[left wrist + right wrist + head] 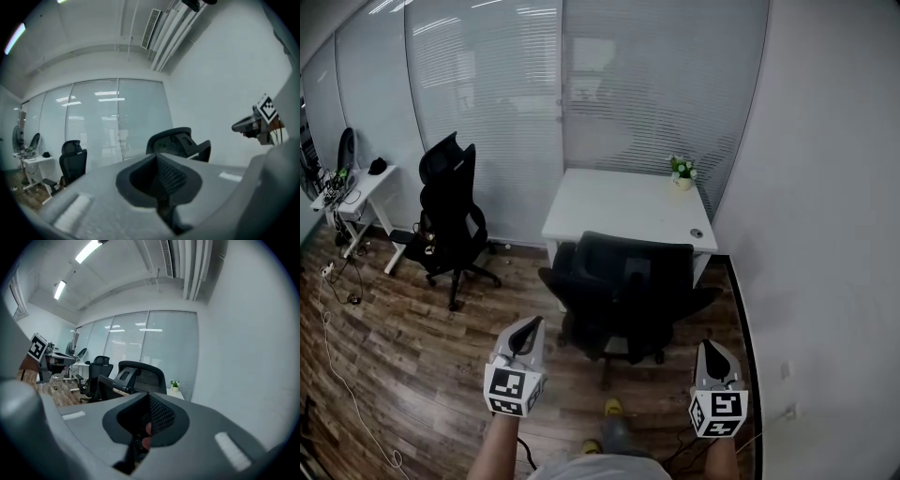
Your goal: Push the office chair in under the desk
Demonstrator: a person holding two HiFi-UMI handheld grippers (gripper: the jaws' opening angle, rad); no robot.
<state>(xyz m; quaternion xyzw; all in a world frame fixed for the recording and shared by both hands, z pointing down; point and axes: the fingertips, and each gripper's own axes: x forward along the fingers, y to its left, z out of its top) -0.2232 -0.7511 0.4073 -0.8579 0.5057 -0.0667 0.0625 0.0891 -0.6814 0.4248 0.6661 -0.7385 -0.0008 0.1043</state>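
- Office chair (pixel 623 291): black, with a mesh back. It stands on the near side of the desk (pixel 619 202), its backrest turned towards the person. The top of the backrest overlaps the desk's near edge in the head view. How far the seat reaches under the desk cannot be told.
- Desk: a white rectangular top set in the corner of the room, with a small round fitting (pixel 696 233) near its right front corner.
- Left gripper (pixel 525 330): held level on the near side of the desk, short of the chair's left side and not touching it. Its jaws are closed together with nothing between them.
- Right gripper (pixel 713 352): held on the near side of the desk, short of the chair's right side and clear of it. Its jaws are likewise pressed together and empty.
- Potted plant (pixel 682 172): on the desk's far right corner.
- Glass partition (pixel 581 84): behind the desk, with blinds drawn across it.
- White wall (pixel 825 187): along the desk's right side.
- Second chair (pixel 450 216): black and high-backed, well to the left of the desk.
- Side table (pixel 356 192): white, farther left of the desk than the second chair, with small items on it.
- Wooden floor (pixel 412 347): dark planks extending from the desk towards the person, with a cable (pixel 337 328) trailing far to the desk's left.
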